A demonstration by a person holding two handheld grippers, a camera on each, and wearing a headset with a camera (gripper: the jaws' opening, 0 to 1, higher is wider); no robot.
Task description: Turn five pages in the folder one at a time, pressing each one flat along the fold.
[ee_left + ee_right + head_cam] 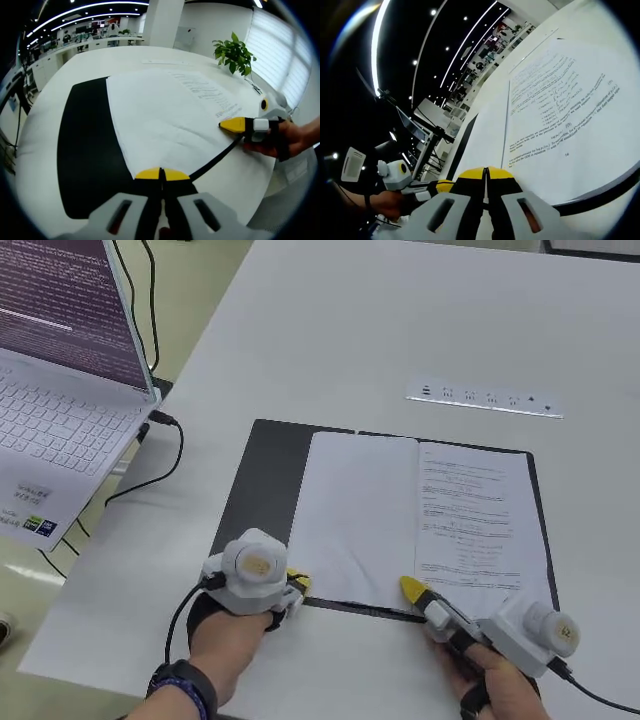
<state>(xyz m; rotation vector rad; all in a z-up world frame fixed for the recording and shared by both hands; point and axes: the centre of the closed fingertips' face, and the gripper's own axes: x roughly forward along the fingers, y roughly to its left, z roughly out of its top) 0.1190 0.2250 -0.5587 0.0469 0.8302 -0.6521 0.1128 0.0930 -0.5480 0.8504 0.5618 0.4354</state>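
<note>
Both clenched on nothing: left tool [298,585] at the blank page's [350,510] near left corner, right tool [412,589] at the foot of the fold [417,520], on the folder [265,480] by the counter's [400,320] near edge. Judged as pressing flat; next, to release the right tool and pinch a single printed sheet [475,520]. Noted laptop [60,390] at left edge, power strip [485,400] toward far edge, neither obstructing.
</note>
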